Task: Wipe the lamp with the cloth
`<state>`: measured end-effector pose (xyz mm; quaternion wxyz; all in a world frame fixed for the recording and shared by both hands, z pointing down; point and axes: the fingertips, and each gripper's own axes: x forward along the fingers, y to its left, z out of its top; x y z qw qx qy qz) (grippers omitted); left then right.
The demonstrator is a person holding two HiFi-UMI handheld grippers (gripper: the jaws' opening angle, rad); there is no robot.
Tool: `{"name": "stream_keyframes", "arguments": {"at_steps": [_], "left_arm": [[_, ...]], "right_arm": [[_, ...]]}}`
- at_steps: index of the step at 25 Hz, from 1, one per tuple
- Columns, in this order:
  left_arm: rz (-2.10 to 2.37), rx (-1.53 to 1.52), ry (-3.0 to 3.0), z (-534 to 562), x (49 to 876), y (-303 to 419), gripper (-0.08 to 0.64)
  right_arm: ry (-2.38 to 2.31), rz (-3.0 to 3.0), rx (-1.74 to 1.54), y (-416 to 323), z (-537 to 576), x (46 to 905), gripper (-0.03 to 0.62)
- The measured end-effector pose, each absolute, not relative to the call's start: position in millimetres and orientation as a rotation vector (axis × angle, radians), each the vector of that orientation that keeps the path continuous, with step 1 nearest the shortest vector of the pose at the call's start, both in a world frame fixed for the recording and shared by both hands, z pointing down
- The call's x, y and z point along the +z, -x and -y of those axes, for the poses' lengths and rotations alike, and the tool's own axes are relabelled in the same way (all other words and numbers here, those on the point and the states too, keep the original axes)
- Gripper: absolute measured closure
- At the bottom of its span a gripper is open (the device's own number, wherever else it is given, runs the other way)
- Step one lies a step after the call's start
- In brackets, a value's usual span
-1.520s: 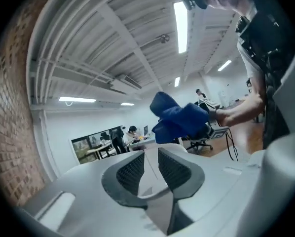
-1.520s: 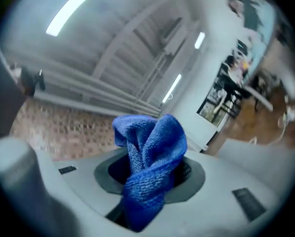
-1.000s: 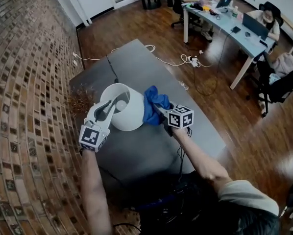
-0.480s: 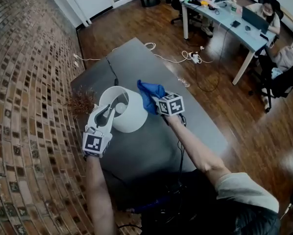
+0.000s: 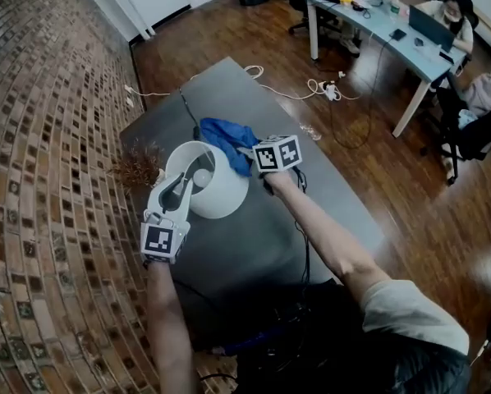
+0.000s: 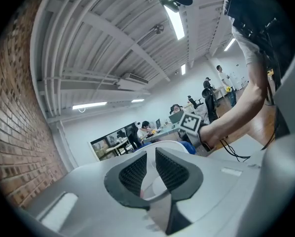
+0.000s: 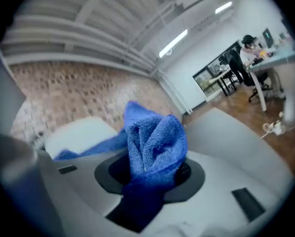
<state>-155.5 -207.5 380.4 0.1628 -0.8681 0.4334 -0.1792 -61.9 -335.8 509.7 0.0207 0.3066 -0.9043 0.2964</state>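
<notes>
A lamp with a white shade (image 5: 222, 197) stands on the dark grey table (image 5: 254, 245); its bulb (image 5: 203, 176) shows inside the open top. My left gripper (image 5: 182, 184) is shut on the near-left rim of the shade, and a thin white edge sits between its pads (image 6: 173, 168). My right gripper (image 5: 247, 149) is shut on a bunched blue cloth (image 5: 225, 135), which lies against the far side of the shade. In the right gripper view the cloth (image 7: 155, 142) fills the jaws, with the shade (image 7: 81, 132) just behind and to the left.
A brown dried plant (image 5: 135, 169) lies at the table's left edge by the brick wall (image 5: 40, 138). A black cable (image 5: 186, 109) runs over the far end of the table. White cables and a power strip (image 5: 323, 95) lie on the wooden floor. People sit at a desk (image 5: 377, 27) at the far right.
My right gripper has carried the blue cloth from the shade's right side round to its far side. The left gripper has kept its hold on the rim.
</notes>
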Motion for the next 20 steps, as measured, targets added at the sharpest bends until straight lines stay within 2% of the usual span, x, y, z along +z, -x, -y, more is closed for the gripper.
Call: {"name": "stream_keyframes", "arguments": {"at_steps": [2,3,5,7,9,11,13,15,17,20], "left_arm": [[-1.266,-0.504,2.474,210,380,162,0.512],[-1.276,-0.507,2.473,212,381,163,0.512],[-1.284,-0.502,2.475,217,380,162,0.512],[-1.304,-0.505,2.467,227,378,161,0.512],[-1.330,-0.504,2.465,235,378,162,0.512],[-1.349,-0.497,2.468,238,380,165,0.512],[-1.372,-0.488,2.473,237,381,171,0.512],[-1.387,-0.476,2.485,236,381,176,0.512],[-1.383,-0.467,2.496,236,382,176,0.512],[-1.368,-0.468,2.508,240,381,173,0.511]], "right_arm": [[-1.023,2.580,0.839,45,336,563,0.453],[-1.068,2.573,0.810,36,330,562,0.454],[-1.149,2.770,0.709,25,310,501,0.453],[-1.192,3.022,0.465,25,285,414,0.453],[-1.149,3.138,0.216,41,259,370,0.453],[-1.083,3.081,0.040,68,242,392,0.453],[-1.091,2.931,-0.029,76,238,453,0.453],[-1.133,2.709,0.023,59,237,531,0.453],[-1.151,2.549,0.223,32,231,596,0.453],[-1.086,2.713,0.635,16,213,591,0.453]]}}
